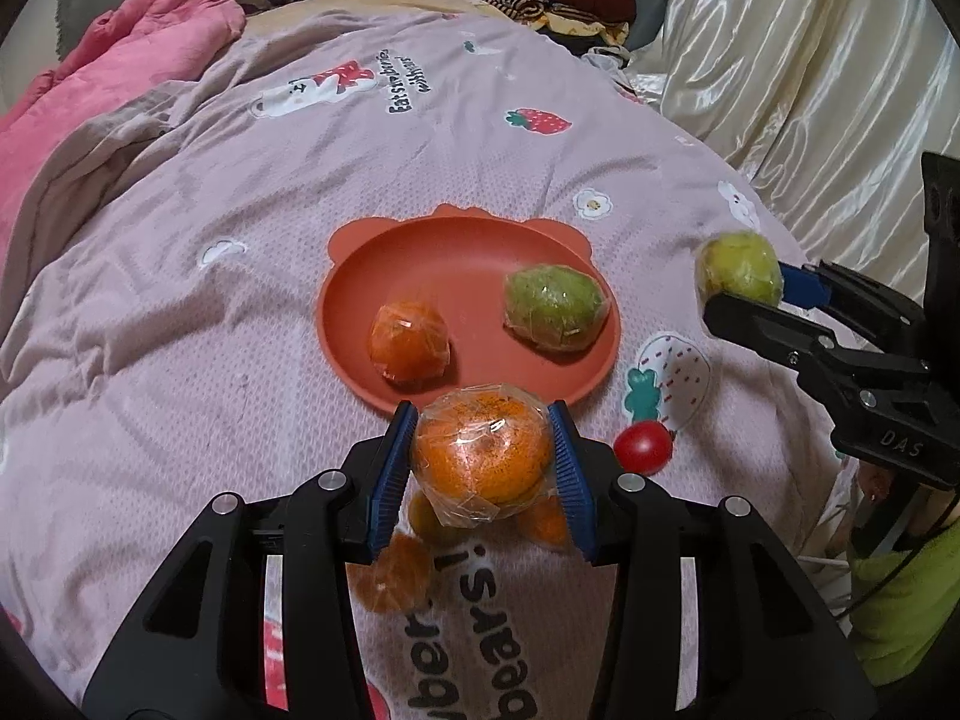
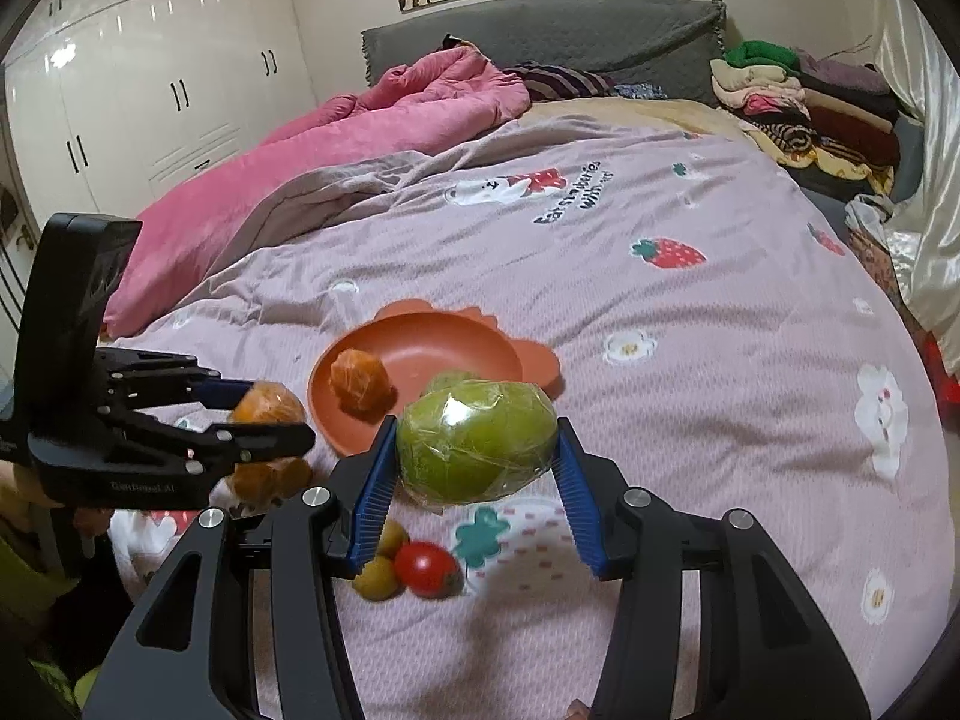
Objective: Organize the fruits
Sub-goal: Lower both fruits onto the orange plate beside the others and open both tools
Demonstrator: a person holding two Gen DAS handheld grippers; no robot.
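Observation:
My left gripper (image 1: 483, 420) is shut on a plastic-wrapped orange (image 1: 483, 456), held just above the near rim of an orange-red plate (image 1: 456, 258). On the plate lie a wrapped orange (image 1: 410, 342) and a wrapped green fruit (image 1: 555, 307). My right gripper (image 2: 477, 429) is shut on a second wrapped green fruit (image 2: 476, 444), raised in front of the plate (image 2: 432, 354). In each wrist view the other gripper shows at the side with its fruit: the right one (image 1: 750, 288), the left one (image 2: 273, 414).
On the pink bedspread near the plate lie a red tomato (image 2: 427, 567), two small yellow-green fruits (image 2: 378, 579) and several wrapped oranges (image 1: 396, 570). A pink quilt (image 2: 360, 138) lies at the left. Folded clothes (image 2: 804, 102) are stacked at the back right, with a satin curtain (image 1: 810, 72) beside them.

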